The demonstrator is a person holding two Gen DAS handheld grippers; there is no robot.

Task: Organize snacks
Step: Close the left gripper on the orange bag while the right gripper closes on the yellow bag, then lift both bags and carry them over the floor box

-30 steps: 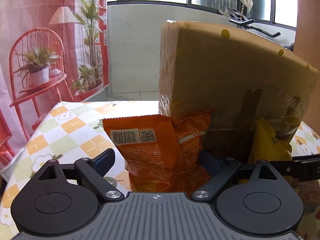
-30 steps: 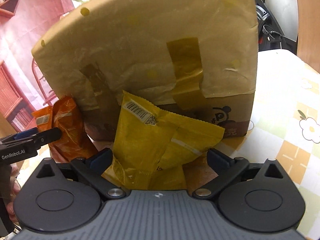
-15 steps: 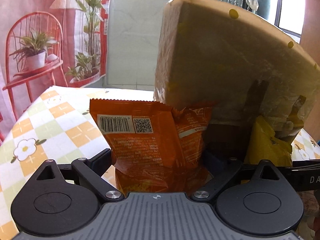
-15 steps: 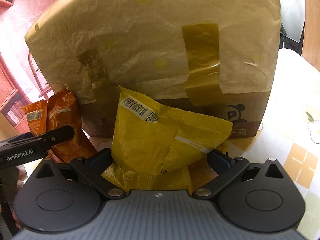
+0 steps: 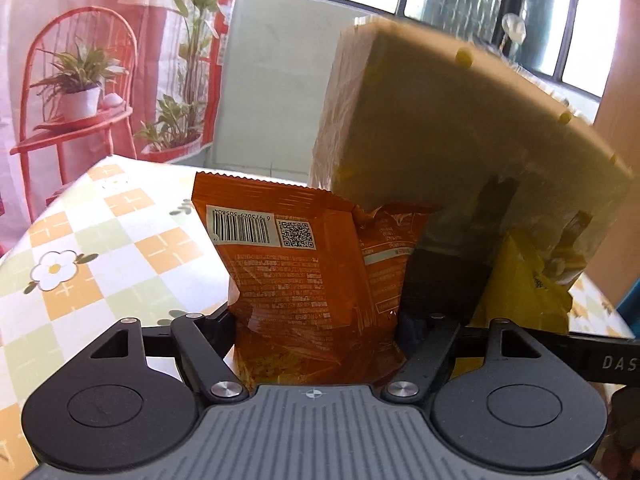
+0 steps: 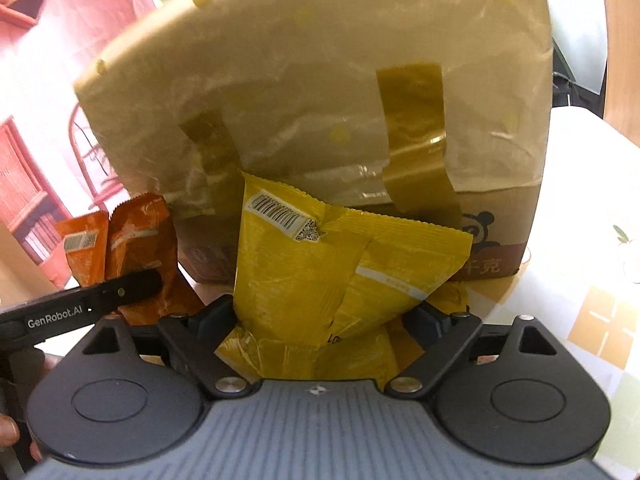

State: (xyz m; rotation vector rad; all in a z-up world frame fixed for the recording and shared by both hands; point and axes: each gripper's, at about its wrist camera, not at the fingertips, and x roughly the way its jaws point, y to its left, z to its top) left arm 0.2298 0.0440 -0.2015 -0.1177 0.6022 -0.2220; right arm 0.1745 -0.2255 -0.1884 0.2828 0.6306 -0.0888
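The cardboard box, wrapped in clear film and patched with brown tape, stands on the table and serves as the mark for all else. Just in front of its left corner the left gripper has the orange snack packet between its jaws, which are closing — the pads already press the packet's lower sides, so I take it as gripped; the packet stands upright with its barcode end up and its top edge touching the box, probably so it can be lifted or slid in as one piece. In front of the box's taped face the right gripper has the yellow snack packet between its jaws, likewise closing and pinching the crumpled lower part; its top leans against the box.

Each hand seems to take one packet by colour, likely to sort them at the box. The table beneath the box wears a cloth of orange, green and white checks with daisies; behind the box stand windows, and to its left a red backdrop printed with plants and a chair.
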